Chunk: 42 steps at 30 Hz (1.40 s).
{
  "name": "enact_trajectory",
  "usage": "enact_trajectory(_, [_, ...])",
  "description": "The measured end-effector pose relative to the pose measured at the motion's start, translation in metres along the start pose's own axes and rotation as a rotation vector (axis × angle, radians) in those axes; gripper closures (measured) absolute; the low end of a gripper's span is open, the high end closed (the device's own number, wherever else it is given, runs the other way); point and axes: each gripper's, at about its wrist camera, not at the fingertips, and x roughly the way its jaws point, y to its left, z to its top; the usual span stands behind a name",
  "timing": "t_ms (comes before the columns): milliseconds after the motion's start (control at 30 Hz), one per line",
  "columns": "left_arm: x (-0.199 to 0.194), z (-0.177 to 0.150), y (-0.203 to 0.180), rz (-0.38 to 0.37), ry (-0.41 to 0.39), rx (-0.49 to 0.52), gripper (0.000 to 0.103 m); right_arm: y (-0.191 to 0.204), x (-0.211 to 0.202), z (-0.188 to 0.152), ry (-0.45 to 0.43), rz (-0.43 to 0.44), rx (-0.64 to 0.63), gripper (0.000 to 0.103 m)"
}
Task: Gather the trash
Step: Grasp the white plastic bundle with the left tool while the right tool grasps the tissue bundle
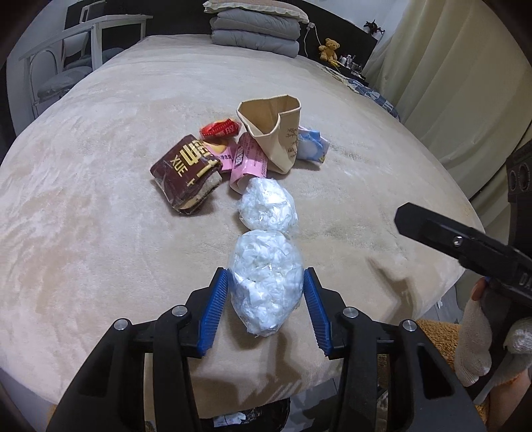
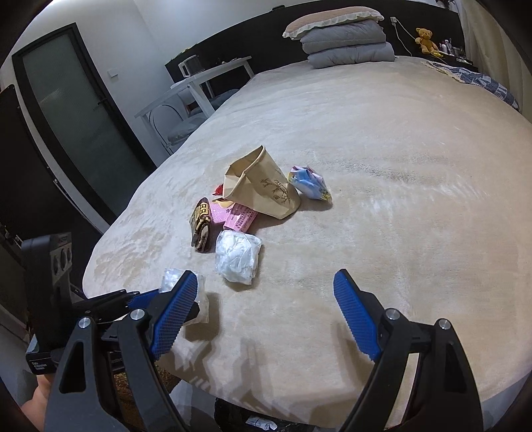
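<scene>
Trash lies in a cluster on the beige bed cover (image 1: 99,139). My left gripper (image 1: 265,282) is shut on a white crumpled plastic bundle (image 1: 267,282), its blue pads pressing both sides; the bundle also shows in the right wrist view (image 2: 173,280). A second white bundle (image 1: 268,204) (image 2: 237,256) lies just beyond. Farther on lie a brown wrapper (image 1: 186,172) (image 2: 201,229), a pink packet (image 1: 247,159) (image 2: 239,217), a red wrapper (image 1: 220,128), a crushed paper cup (image 1: 274,129) (image 2: 259,186) and a blue-white wrapper (image 1: 312,144) (image 2: 311,184). My right gripper (image 2: 262,285) is open and empty above the bed's near edge.
Folded grey quilts and a pillow (image 1: 256,26) (image 2: 345,40) sit at the bed's head, with a teddy bear (image 1: 329,48) beside them. A white chair and table (image 2: 199,86) stand left of the bed. A dark bag (image 1: 246,415) sits below the near edge.
</scene>
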Motion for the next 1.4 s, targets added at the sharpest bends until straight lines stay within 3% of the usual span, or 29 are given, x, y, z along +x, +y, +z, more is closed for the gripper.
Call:
enact_trajectory(367, [-0.032,0.013,0.040,0.037,-0.068,-0.011,0.058,0.015,0.057,0.008,0.113,0.017,0.086,0.019])
enact_trajectory(567, [-0.045,0.012,0.057,0.032,-0.103,-0.034,0.058,0.028,0.089,0.018,0.148,-0.015,0.083,0.021])
enact_trajectory(767, [-0.053,0.000,0.058,0.012,-0.111,-0.027,0.058,0.035,0.109,0.017,0.196,-0.054,0.063,0.037])
enact_trajectory(800, [-0.055,-0.002,0.058,0.005,-0.112,-0.031,0.058,0.035,0.112,0.017,0.201,-0.076,0.052,0.044])
enact_trajectory(867, [-0.057,-0.006,0.058,-0.006,-0.120,-0.041,0.058,0.035,0.113,0.018,0.195,-0.095,0.052,0.051])
enact_trajectory(1100, [-0.064,-0.008,0.062,-0.023,-0.147,-0.078,0.058,0.038,0.111,0.016,0.176,-0.103,0.028,0.053])
enact_trajectory(1400, [-0.066,-0.010,0.064,-0.005,-0.161,-0.079,0.058,0.034,0.093,0.010,0.150,-0.034,0.034,0.053])
